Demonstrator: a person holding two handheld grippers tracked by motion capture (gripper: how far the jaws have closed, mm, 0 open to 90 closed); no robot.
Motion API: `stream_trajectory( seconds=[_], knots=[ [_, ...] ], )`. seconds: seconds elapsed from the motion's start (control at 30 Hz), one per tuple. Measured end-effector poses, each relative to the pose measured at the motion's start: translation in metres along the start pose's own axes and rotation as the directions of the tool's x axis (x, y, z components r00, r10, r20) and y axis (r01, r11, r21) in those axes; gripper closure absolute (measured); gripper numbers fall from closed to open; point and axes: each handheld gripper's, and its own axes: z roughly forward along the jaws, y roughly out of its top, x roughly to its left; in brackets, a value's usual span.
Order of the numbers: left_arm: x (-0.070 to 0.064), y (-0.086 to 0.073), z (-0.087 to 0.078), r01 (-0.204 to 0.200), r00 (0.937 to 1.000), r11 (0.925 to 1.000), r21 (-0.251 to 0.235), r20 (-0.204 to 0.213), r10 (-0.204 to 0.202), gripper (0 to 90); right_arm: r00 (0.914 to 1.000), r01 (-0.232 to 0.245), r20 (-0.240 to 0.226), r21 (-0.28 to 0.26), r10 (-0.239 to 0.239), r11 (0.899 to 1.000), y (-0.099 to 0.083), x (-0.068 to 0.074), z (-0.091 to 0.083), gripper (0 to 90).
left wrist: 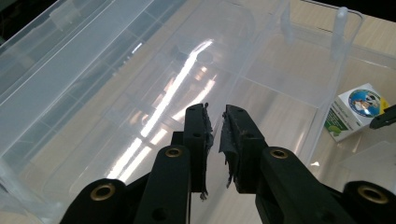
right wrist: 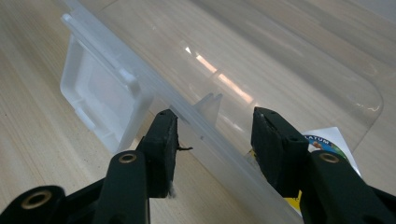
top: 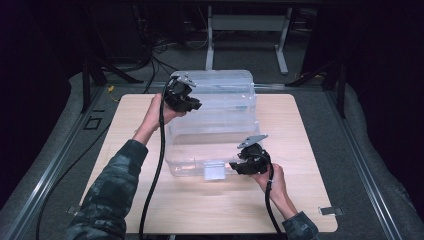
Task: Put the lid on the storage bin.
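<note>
2 grippers: both at a clear plastic bin (top: 215, 125) on a wooden table (top: 300, 200), 1 in each hand.
Bin: transparent, open-topped, near the table's middle in the high view, its far end reaching the table's far edge. A white latch (top: 214, 171) hangs on its near wall.
Left gripper (top: 184, 97): held at the bin's far-left corner in the high view, above the rim, with the hand (top: 161, 112) just outside the left wall.
Left jaws: in the left gripper view (left wrist: 215, 140) they stand nearly together, a thin slit between the worn pads (left wrist: 232, 140), nothing between them. They hang over the bin's inside, apart from its floor.
Right gripper (top: 250, 161): at the bin's near-right corner in the high view, just right of the latch, with the hand (top: 272, 177) behind it on the table side.
Right jaws: spread apart in the right gripper view (right wrist: 215, 133), 1 on each side of the bin's rim (right wrist: 205, 135). The rim runs through the gap; whether either pad touches it I cannot tell. Not clamped.
Latch in the right gripper view (right wrist: 100, 100): to the left of the jaws, folded down against the wall's outside.
Small box (left wrist: 357, 109): white and green with a round blue picture, seen in the left gripper view beyond the bin's end wall; whether it touches the wall I cannot tell. Its corner (right wrist: 327, 142) shows behind 1 jaw in the right gripper view.
Cables (top: 159, 165): black, trailing from each gripper toward the table's near edge.
</note>
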Motion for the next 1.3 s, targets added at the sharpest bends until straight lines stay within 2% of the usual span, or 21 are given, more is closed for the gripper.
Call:
stream_trajectory(
  seconds=[0.53, 0.8, 0.93, 1.13, 1.3],
  knots=[
    [-0.024, -0.012, -0.017, -0.026, 0.9997, 0.9993, -0.027, -0.001, 0.026, 79.8, 1.0000, 0.000, 0.000, 0.001, 0.000, 1.000, 0.000, 0.001, 0.000, 51.0],
    [-0.034, -0.023, -0.022, -0.026, 0.9997, 0.9974, -0.067, 0.000, 0.026, 79.9, 1.0000, 0.003, -0.002, 0.016, -0.003, 1.000, 0.000, 0.001, -0.001, 50.9],
    [-0.044, -0.026, -0.025, -0.045, 0.9986, 0.9968, -0.065, -0.029, 0.044, 79.9, 1.0000, 0.005, -0.002, 0.018, -0.005, 1.000, 0.001, 0.001, -0.001, 50.7],
    [-0.050, -0.031, -0.028, -0.057, 0.9980, 0.9962, -0.066, -0.033, 0.055, 79.9, 1.0000, 0.006, -0.002, 0.020, -0.006, 1.000, 0.001, 0.001, -0.001, 50.6],
    [-0.060, -0.031, -0.029, -0.081, 0.9946, 0.9960, -0.038, -0.068, 0.078, 79.8, 1.0000, 0.006, -0.003, 0.021, -0.006, 1.000, 0.001, 0.001, -0.001, 50.6]
  ],
)
